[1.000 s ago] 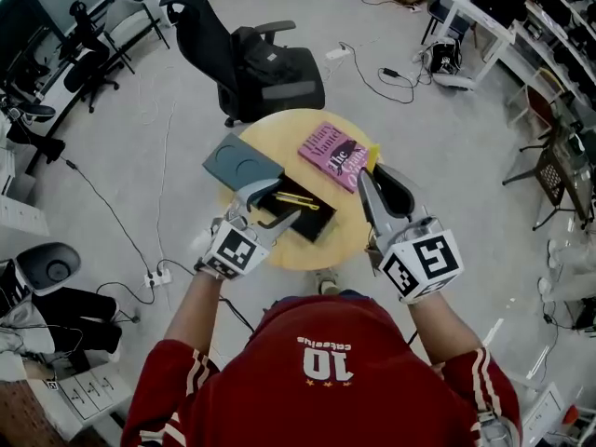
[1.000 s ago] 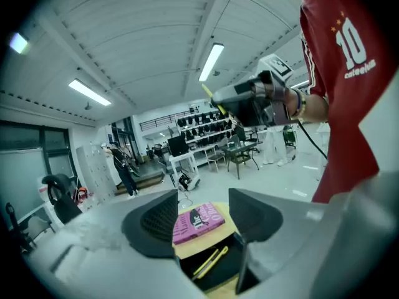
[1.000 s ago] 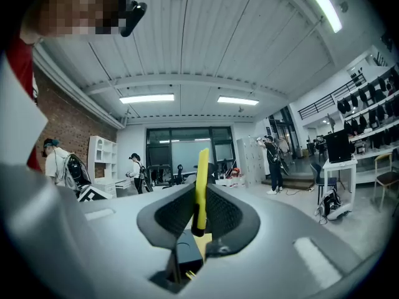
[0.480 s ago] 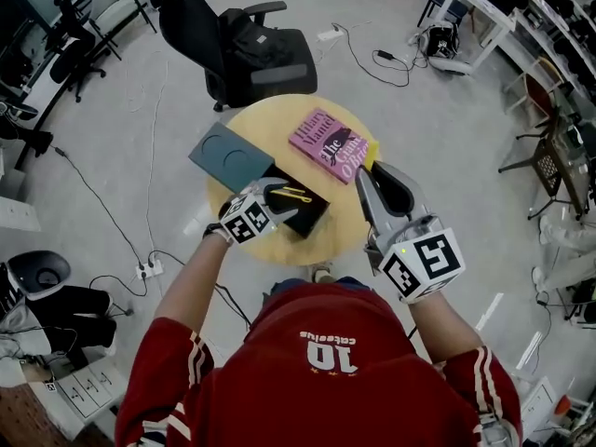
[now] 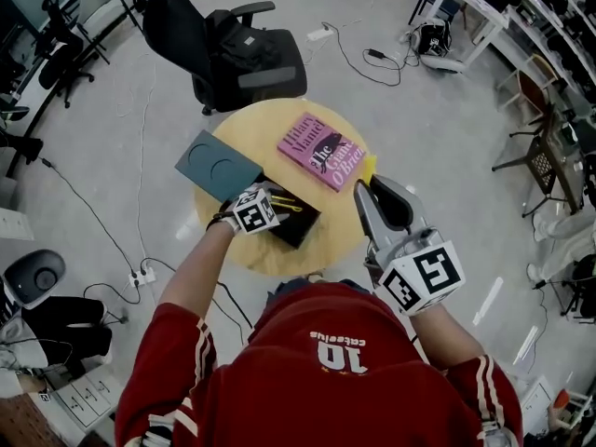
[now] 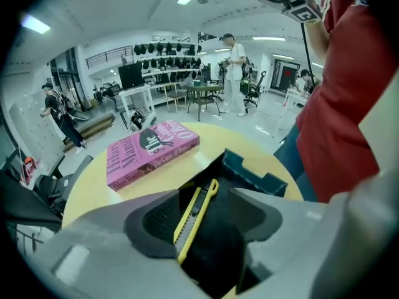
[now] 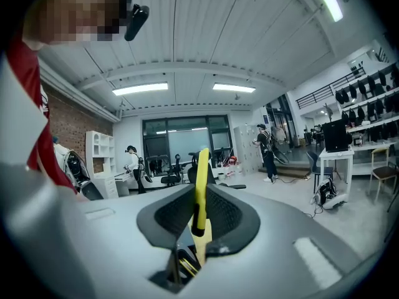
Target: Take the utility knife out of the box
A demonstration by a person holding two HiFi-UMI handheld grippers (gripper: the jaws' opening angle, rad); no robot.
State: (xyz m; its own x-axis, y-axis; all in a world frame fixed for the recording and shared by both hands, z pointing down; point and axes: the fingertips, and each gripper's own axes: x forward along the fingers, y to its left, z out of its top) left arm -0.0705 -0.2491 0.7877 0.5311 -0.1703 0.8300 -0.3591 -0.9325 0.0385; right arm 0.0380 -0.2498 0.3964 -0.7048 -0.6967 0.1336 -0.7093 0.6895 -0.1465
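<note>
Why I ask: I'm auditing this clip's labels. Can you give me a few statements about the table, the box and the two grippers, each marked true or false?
1. The yellow utility knife lies inside the black box. True.
2. The left gripper is clamped on the knife. False: its jaws stand apart, and the knife lies between them ungripped.
3. A pink book lies flat on the round table. True.
4. The right gripper is empty. False: its jaws are closed on a thin yellow object.
</note>
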